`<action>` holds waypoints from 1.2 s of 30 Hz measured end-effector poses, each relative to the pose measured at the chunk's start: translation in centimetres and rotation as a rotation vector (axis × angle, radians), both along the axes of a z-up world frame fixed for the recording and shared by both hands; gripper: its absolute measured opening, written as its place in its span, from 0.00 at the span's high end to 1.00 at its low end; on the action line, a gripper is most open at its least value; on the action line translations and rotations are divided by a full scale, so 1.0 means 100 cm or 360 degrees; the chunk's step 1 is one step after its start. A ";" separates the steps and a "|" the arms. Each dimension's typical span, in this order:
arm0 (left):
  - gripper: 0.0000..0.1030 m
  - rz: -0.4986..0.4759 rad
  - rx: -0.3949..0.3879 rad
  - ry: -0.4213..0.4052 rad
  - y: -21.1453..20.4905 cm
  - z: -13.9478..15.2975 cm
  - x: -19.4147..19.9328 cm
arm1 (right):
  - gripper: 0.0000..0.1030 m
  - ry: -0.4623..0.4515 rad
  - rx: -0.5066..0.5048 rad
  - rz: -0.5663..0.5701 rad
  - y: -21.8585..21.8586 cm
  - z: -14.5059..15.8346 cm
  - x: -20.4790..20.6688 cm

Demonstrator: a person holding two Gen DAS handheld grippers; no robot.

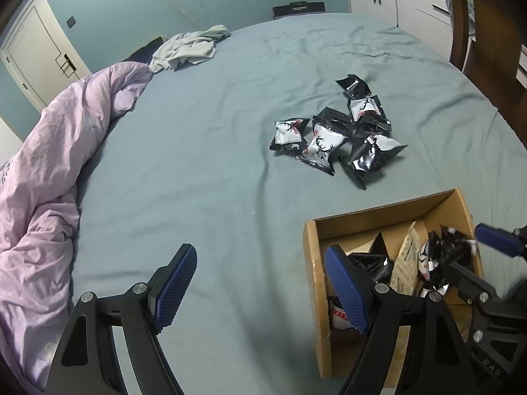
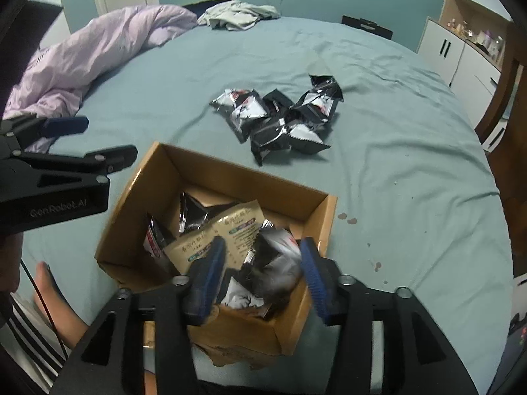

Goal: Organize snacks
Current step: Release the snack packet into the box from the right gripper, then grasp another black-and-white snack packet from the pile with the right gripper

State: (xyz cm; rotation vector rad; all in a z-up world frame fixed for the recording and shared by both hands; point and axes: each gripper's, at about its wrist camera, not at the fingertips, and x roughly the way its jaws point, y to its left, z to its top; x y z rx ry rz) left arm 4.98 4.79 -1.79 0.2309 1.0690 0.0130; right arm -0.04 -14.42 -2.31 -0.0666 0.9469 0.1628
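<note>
A pile of black-and-white snack packets (image 1: 339, 131) lies on the grey-blue bed sheet; it also shows in the right wrist view (image 2: 280, 118). An open cardboard box (image 1: 313, 263) (image 2: 154, 177) at the near edge holds several packets and a tan packet (image 2: 227, 233). My right gripper (image 2: 263, 276) is open above the box, with a blurred black-and-white packet (image 2: 280, 263) between its fingers, apparently loose. My left gripper (image 1: 260, 286) is open and empty, beside the box's left wall.
A bunched lilac duvet (image 1: 56, 164) lies along the left side of the bed. A grey garment (image 1: 191, 47) lies at the far edge. White cabinets (image 1: 395, 0) and a dark wooden frame (image 1: 487, 49) stand at the right. A bare foot (image 2: 49, 289) shows beside the box.
</note>
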 end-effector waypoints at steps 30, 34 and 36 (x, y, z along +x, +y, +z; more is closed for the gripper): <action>0.21 -0.0027 -0.0107 0.0025 -0.003 0.008 0.016 | 0.34 0.0242 0.0265 -0.0096 -0.049 -0.005 0.128; 0.21 0.0001 -0.0145 0.0035 0.001 0.008 0.021 | 0.34 0.0340 0.0281 -0.0129 -0.058 -0.024 0.167; 0.21 0.0009 -0.0169 0.0044 0.004 0.008 0.023 | 0.34 0.0401 0.0343 -0.0155 -0.062 -0.034 0.182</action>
